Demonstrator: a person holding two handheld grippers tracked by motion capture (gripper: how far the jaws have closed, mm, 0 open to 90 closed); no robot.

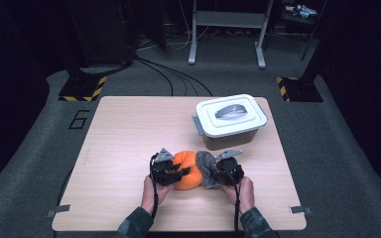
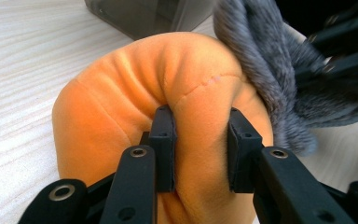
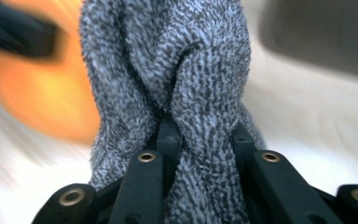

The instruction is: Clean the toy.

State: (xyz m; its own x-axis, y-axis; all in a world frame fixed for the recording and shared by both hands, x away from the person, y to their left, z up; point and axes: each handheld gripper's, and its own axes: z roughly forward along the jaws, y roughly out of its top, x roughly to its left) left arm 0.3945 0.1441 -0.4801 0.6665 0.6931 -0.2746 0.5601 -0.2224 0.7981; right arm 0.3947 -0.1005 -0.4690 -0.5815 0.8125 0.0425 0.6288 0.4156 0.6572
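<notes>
An orange plush toy (image 1: pixel 187 170) with a grey fuzzy part (image 1: pixel 206 166) on its right side lies near the front middle of the table. My left gripper (image 1: pixel 181 172) grips it from the left; in the left gripper view its pads pinch a fold of the orange plush (image 2: pixel 168 93), so my left gripper (image 2: pixel 200 149) is shut on it. My right gripper (image 1: pixel 217 173) comes in from the right. Its jaws squeeze a bunch of the grey fabric (image 3: pixel 186 70), with my right gripper (image 3: pixel 205 140) shut on it. The orange body (image 3: pixel 42 88) shows blurred behind.
A grey plastic box (image 1: pixel 232 124) with a white lid and a handle stands closed at the table's back right, just behind the toy. The wooden table (image 1: pixel 124 139) has bare room to the left. Stands and cables sit on the floor beyond.
</notes>
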